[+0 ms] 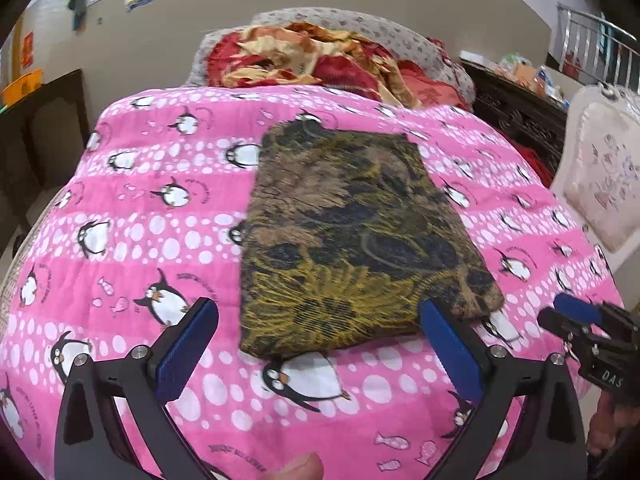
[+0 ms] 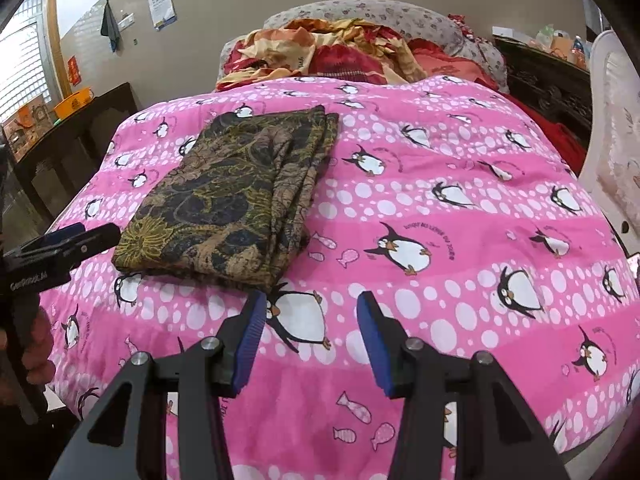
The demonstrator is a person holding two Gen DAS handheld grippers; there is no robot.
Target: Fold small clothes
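Left wrist view: left gripper [image 1: 318, 326] spread wide, fingers [image 1: 186, 354] empty, hovering just short of the near edge of the folded cloth [image 1: 352, 236]. Cloth lying flat on the pink penguin quilt [image 1: 140, 208] of the bed, left of centre in the right wrist view, already doubled into a thick rectangle with layered edges stacked along its right side. Right gripper [image 2: 310, 336] partly open, nothing between its fingers [image 2: 374, 344], over bare quilt just right of the cloth's near corner.

Likely risks: pinching quilt along with cloth, since both are soft and touching; catching only the top layer, so the stack slides apart; uneven lifting by the two grippers skewing the fold.

Hard to make out: layer count at the stacked edge, garment type, and the cloth's underside. Both hands cut off at frame edges.
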